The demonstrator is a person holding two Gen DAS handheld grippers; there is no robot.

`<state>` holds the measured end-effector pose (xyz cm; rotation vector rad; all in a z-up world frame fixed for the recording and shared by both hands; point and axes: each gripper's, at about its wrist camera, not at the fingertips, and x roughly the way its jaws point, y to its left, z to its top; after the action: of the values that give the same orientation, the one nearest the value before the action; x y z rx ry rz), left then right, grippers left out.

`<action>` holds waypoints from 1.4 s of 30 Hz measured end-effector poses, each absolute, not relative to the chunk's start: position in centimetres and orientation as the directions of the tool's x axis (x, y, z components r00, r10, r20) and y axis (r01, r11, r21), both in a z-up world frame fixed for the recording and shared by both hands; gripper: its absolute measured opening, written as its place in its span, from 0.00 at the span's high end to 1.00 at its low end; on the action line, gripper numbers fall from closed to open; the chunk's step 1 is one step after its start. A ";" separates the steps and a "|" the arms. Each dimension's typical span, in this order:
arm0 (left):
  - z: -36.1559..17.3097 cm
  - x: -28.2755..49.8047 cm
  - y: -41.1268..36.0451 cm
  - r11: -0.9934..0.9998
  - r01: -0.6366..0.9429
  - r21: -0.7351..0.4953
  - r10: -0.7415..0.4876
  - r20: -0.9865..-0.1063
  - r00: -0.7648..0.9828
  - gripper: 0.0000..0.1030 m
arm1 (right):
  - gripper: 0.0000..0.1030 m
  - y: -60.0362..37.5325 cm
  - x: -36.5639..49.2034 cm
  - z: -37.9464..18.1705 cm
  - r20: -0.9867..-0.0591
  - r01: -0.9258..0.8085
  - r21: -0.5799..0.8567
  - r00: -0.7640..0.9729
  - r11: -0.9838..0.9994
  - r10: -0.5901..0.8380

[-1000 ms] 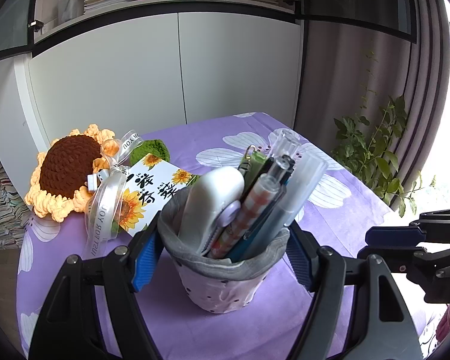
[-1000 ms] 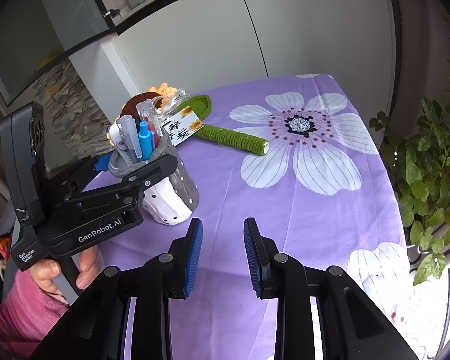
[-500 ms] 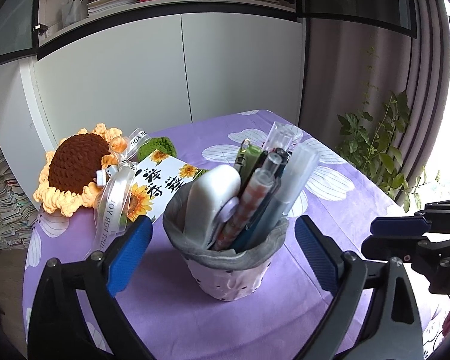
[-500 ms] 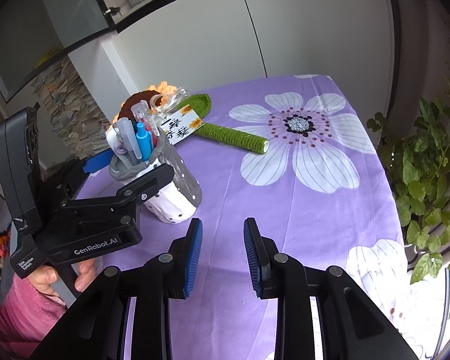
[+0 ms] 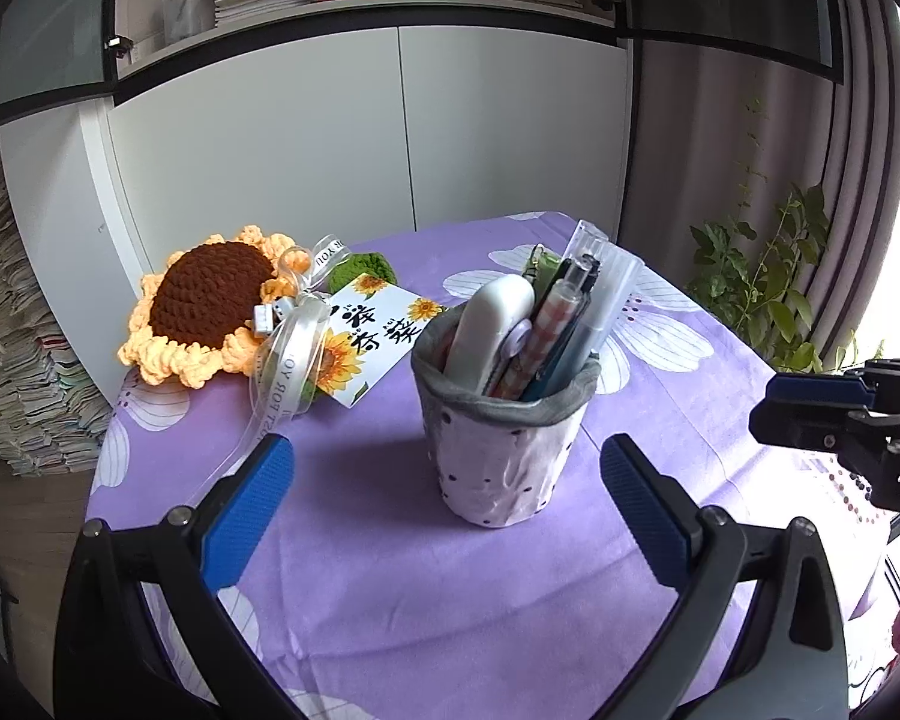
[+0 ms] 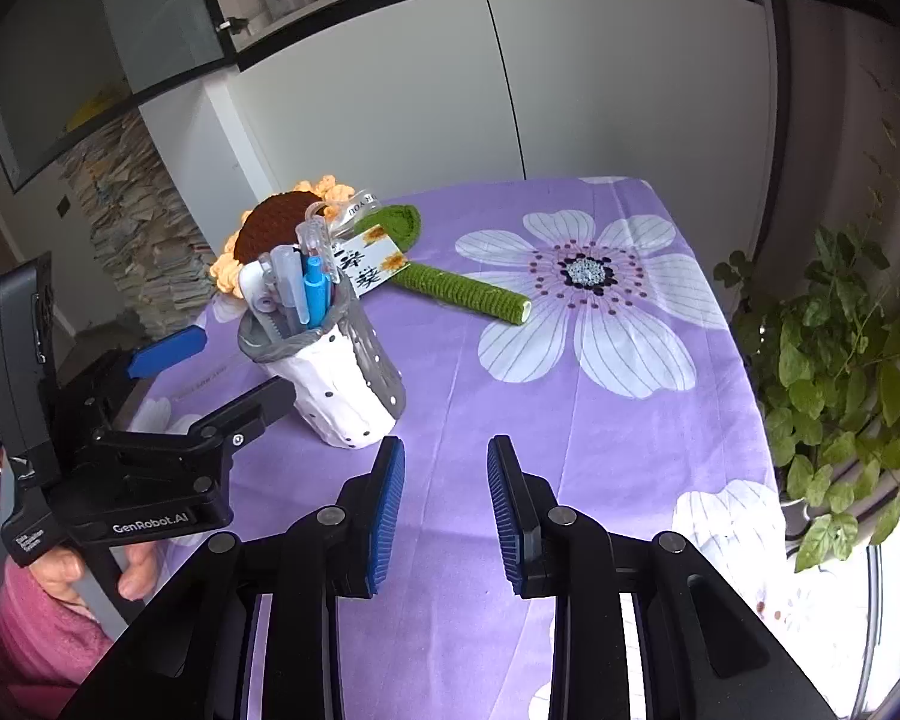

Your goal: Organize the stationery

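Left gripper: released, jaws spread wide, clear of the pen holder at 12 o'clock. Right gripper: parted, empty, above the tablecloth.

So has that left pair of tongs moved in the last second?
Yes. The left tongs opened and pulled back toward the holder's side, away from the pen pouch, which stands free beside the sunflower card.

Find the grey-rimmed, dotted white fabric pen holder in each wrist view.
Left wrist view: grey-rimmed, dotted white fabric pen holder stands at centre, beyond the open left claw.
Right wrist view: left of centre, upright.
Shared landmark: crocheted sunflower with brown centre behind it.
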<state>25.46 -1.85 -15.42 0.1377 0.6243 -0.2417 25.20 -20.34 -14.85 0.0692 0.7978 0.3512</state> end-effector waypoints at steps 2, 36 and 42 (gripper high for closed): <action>-14.8 24.3 -1.4 0.967 0.250 0.058 -0.172 -0.576 0.799 0.01 | 0.72 -20.0 24.6 -14.3 -0.679 -0.285 0.168 0.660 0.944 0.320; -3.8 8.1 0.1 0.998 0.034 0.056 -0.014 -0.321 0.947 0.01 | 0.20 -17.9 7.6 -3.0 -0.280 -0.268 -0.053 0.929 0.962 0.243; -1.3 4.6 0.5 1.000 -0.004 0.030 0.011 -0.257 0.966 0.01 | 0.17 -17.9 3.9 -1.2 -0.179 -0.238 -0.064 0.958 0.969 0.223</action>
<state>4.63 0.53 -1.25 0.0297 0.2599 0.0075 3.87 -17.89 -1.21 -0.0854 0.1712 0.2343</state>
